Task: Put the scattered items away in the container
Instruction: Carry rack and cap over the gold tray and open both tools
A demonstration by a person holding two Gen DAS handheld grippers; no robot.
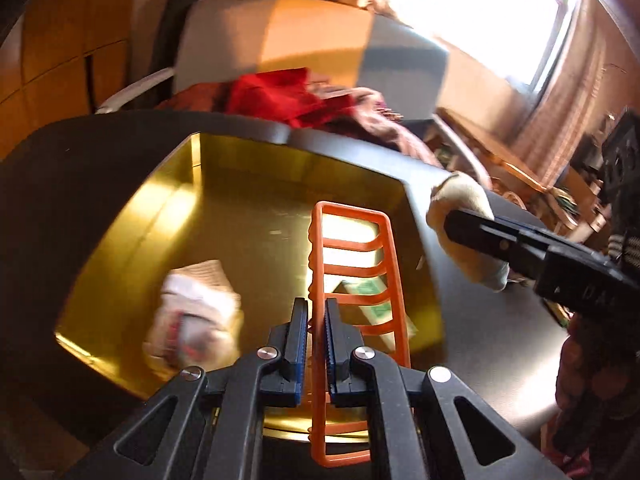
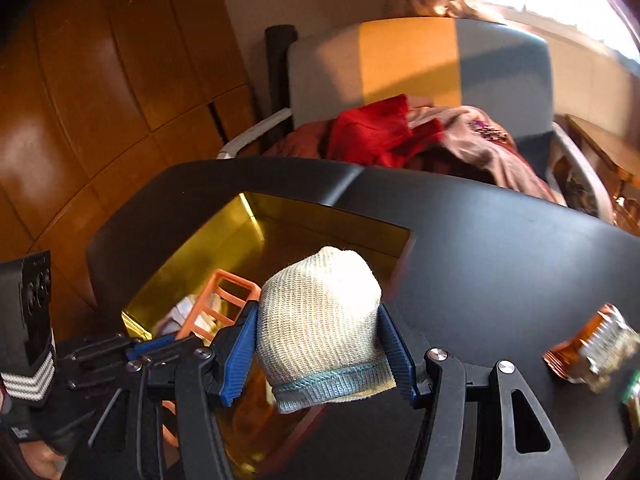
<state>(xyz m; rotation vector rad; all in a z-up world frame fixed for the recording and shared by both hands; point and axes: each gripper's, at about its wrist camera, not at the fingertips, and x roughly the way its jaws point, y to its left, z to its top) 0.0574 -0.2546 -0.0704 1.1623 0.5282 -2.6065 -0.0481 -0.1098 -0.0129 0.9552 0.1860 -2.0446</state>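
The left gripper [image 1: 317,312] pinched the orange plastic ladder-shaped rack [image 1: 356,264], long axis pointing away over the gold rectangular tin [image 1: 132,220]. The right gripper [image 2: 318,344] clamped a cream knitted sock bundle [image 2: 320,320], cuff downward.

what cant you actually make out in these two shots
- White bundle in the gold container, left wrist view: motion blur hides what it is.
- Green item in the container, left wrist view: crossed by the orange rack.
- Packet on the table, right wrist view: blurred, print unreadable.
- Container floor, right wrist view: largely hidden by the rolled sock and right gripper.
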